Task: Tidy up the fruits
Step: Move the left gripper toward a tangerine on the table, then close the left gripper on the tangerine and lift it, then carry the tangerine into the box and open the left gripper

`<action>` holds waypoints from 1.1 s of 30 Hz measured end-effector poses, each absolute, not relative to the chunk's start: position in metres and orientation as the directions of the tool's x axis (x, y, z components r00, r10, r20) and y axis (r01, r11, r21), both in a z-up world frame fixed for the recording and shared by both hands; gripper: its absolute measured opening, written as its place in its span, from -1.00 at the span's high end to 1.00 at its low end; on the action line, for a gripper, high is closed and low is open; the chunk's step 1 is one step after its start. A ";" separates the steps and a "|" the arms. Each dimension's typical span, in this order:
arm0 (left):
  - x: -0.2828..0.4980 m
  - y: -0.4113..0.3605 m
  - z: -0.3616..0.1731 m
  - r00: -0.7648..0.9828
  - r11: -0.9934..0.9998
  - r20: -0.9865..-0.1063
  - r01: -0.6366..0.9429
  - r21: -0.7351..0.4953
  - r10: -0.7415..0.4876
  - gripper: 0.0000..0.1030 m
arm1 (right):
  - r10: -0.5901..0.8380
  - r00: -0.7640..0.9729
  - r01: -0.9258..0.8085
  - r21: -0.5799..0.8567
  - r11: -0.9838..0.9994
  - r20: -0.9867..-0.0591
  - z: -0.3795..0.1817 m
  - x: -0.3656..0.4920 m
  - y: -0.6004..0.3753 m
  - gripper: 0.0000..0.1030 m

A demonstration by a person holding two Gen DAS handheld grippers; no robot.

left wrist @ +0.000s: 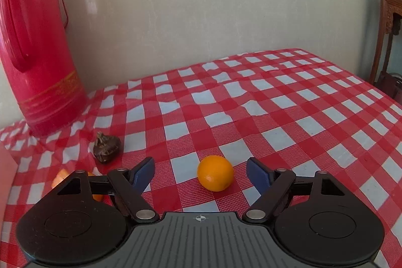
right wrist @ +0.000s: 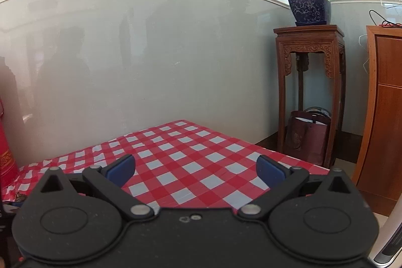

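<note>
An orange (left wrist: 215,173) lies on the red-and-white checked tablecloth (left wrist: 289,104), between the blue pads of my left gripper (left wrist: 201,173). Neither pad touches it; the jaws stand apart, with the fruit nearer the right pad. A dark brown wrinkled fruit (left wrist: 106,146) sits left of the gripper. Part of another orange fruit (left wrist: 61,177) shows behind the left finger's linkage, mostly hidden. In the right wrist view my right gripper (right wrist: 196,171) is open over the tablecloth (right wrist: 191,162), nothing between its pads.
A tall red thermos flask (left wrist: 37,47) stands at the table's back left against the grey wall. A carved wooden stand (right wrist: 310,92) with a potted plant (right wrist: 307,1) and a bag (right wrist: 307,137) under it is beyond the table's far right edge, beside a wooden cabinet (right wrist: 384,112).
</note>
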State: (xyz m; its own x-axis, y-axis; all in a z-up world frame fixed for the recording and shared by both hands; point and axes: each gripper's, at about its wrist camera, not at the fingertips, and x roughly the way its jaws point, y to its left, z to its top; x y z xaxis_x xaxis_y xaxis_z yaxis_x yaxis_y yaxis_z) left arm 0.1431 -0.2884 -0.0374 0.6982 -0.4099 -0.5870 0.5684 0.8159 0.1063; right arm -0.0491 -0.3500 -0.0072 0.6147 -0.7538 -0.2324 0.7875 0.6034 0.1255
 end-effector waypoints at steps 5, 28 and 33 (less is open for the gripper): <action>0.152 -0.295 -0.048 0.662 0.812 -0.624 0.579 0.075 -0.415 0.34 | -0.739 0.634 0.772 0.130 0.622 -0.229 -0.005 -0.047 -0.346 -0.89; 0.144 -0.155 0.013 0.831 0.927 -0.502 0.349 0.134 -0.240 0.34 | -0.659 0.718 0.686 0.070 0.724 -0.221 -0.004 -0.021 -0.305 -0.89; 0.150 -0.098 0.016 0.862 0.960 -0.489 0.234 0.152 -0.132 0.34 | -0.620 0.752 0.643 0.039 0.765 -0.222 -0.006 -0.007 -0.284 -0.89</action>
